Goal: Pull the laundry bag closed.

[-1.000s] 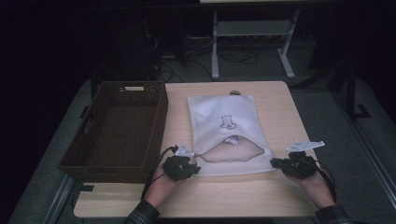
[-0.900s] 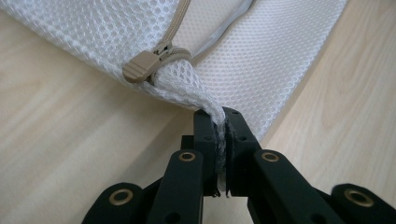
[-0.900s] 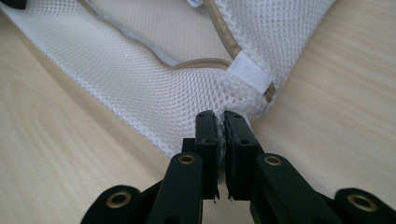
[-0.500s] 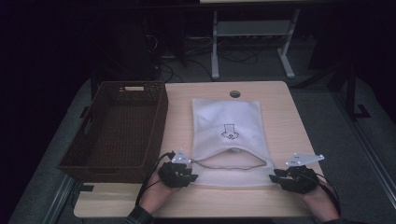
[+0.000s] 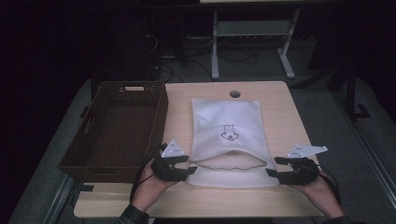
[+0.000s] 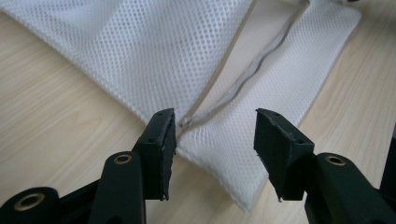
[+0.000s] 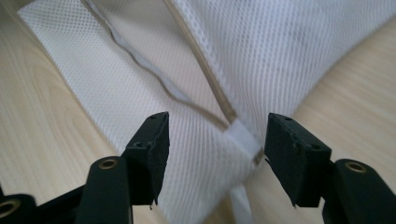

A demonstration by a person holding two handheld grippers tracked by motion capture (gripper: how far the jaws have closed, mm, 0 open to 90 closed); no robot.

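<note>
A white mesh laundry bag [image 5: 229,130] lies flat on the wooden table [image 5: 187,200], its zipper mouth [image 5: 229,161] gaping near the front edge. My left gripper [image 5: 190,165] sits at the bag's near left corner. Its jaws have just been opening and now stand apart over the zipper end [image 6: 184,123], with the mesh [image 6: 140,56] under them and the pads off it. My right gripper [image 5: 273,166] is at the near right corner. Its jaws have also just been opening and straddle the zipper's end tab [image 7: 243,135] without pressing it.
A dark wicker basket [image 5: 161,116] stands along the left side of the table, close to my left hand. A round cable hole [image 5: 235,94] sits at the table's far edge. Beyond the table are a dark floor, cables and a metal stand.
Both grippers went from shut on the bag's near corners to open. The bag, bunched and raised at its mouth before, now lies stretched flat. My left hand lifted slightly.
</note>
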